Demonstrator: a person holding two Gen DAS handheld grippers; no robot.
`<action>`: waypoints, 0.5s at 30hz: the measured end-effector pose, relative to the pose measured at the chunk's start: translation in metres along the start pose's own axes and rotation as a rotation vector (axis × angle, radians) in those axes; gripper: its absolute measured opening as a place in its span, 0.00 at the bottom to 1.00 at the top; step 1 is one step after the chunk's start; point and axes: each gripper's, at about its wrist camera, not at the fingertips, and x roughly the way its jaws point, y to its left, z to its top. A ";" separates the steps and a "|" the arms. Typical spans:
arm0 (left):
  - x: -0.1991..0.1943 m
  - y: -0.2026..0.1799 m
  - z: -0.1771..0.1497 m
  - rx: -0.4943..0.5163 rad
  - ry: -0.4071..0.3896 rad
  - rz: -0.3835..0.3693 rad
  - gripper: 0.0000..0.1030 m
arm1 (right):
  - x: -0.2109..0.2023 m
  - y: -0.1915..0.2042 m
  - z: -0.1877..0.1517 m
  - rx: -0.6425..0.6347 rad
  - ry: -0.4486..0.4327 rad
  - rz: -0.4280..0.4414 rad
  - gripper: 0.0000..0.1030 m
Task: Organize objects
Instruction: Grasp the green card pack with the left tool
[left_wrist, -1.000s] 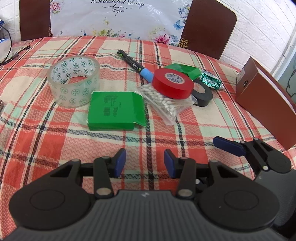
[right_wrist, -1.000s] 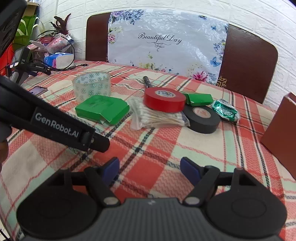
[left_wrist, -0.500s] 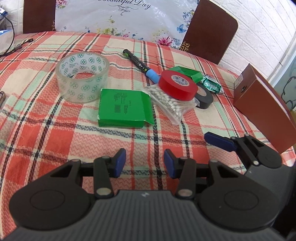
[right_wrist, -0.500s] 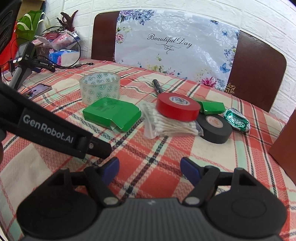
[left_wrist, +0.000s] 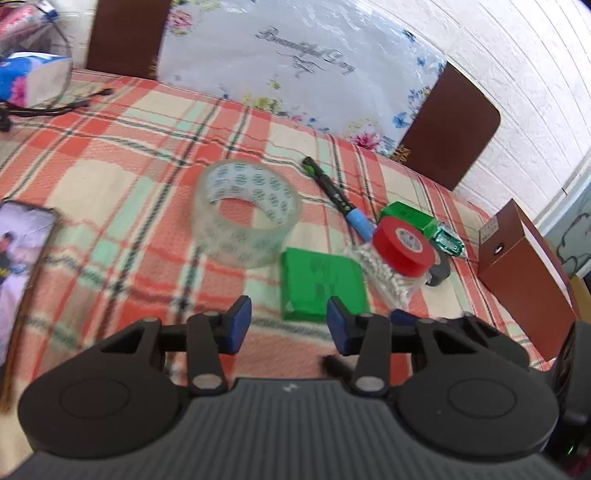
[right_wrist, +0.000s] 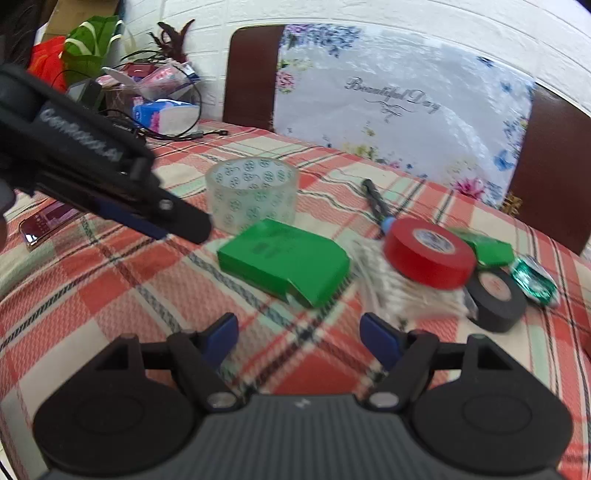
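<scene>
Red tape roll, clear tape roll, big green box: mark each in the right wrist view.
red tape roll (right_wrist: 428, 254), right wrist view, on its red outer side.
clear tape roll (right_wrist: 253, 201), right wrist view, on its patterned front wall.
big green box (right_wrist: 284, 254), right wrist view, on its top face.

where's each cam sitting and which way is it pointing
Left wrist: rides on the left gripper, looking forward and down over its open blue fingers at the clear tape roll and green box; part of the right gripper shows at the lower right.
Right wrist: rides on the right gripper, aimed down across the table at the green box and red tape roll; the left gripper crosses its left side.
Shared: the same plaid tablecloth, the tapes, the green box and the chairs behind.
</scene>
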 end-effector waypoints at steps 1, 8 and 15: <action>0.006 -0.002 0.003 0.004 0.011 -0.018 0.44 | 0.004 0.002 0.003 0.000 0.000 0.012 0.73; 0.040 0.000 0.006 -0.076 0.097 -0.068 0.40 | 0.033 0.001 0.020 0.055 0.008 0.089 0.69; 0.019 -0.032 -0.017 -0.014 0.106 -0.048 0.37 | 0.008 -0.008 0.007 0.083 0.011 0.105 0.67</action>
